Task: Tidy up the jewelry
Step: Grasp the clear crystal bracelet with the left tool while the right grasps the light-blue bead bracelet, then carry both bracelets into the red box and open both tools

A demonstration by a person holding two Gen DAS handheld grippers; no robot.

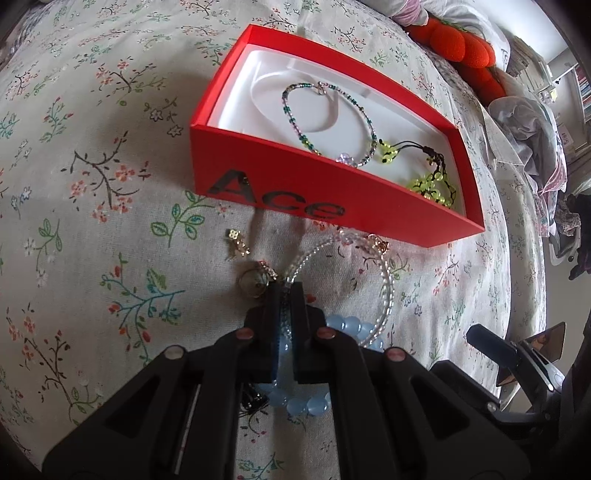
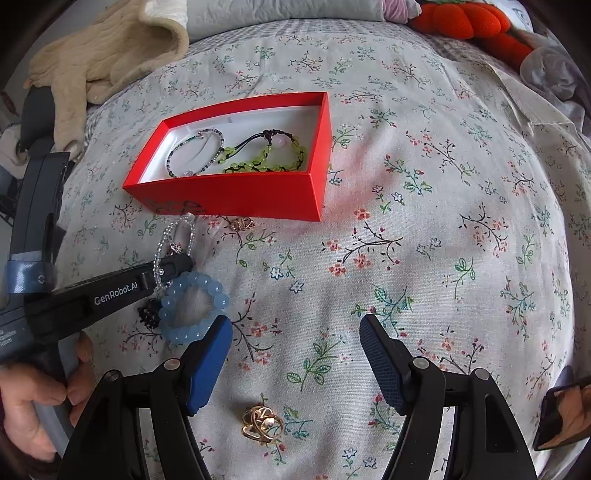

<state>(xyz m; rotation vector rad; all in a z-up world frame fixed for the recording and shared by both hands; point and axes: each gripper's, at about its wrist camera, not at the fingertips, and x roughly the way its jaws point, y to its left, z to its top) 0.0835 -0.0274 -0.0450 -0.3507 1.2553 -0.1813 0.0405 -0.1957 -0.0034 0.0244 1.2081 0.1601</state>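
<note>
A red box [image 1: 280, 192] [image 2: 236, 192] lies open on the floral bedspread and holds a multicolour bead bracelet [image 1: 364, 114] [image 2: 177, 147] and a green bead necklace [image 1: 432, 181] [image 2: 266, 157]. My left gripper [image 1: 287, 286] [image 2: 184, 263] is shut on a clear bead bracelet [image 1: 386, 291] [image 2: 162, 240], in front of the box. A blue bead bracelet [image 1: 354, 326] [image 2: 195, 306] lies under it. My right gripper [image 2: 295, 328] is open and empty, above a gold brooch [image 2: 263, 426].
Small gold charms [image 1: 236, 240] [image 2: 242, 223] and a ring [image 1: 253, 282] lie near the box front. A beige cloth [image 2: 110, 55] lies at the back left and an orange plush [image 2: 469, 18] at the back right. A phone [image 2: 565, 410] lies at the right edge.
</note>
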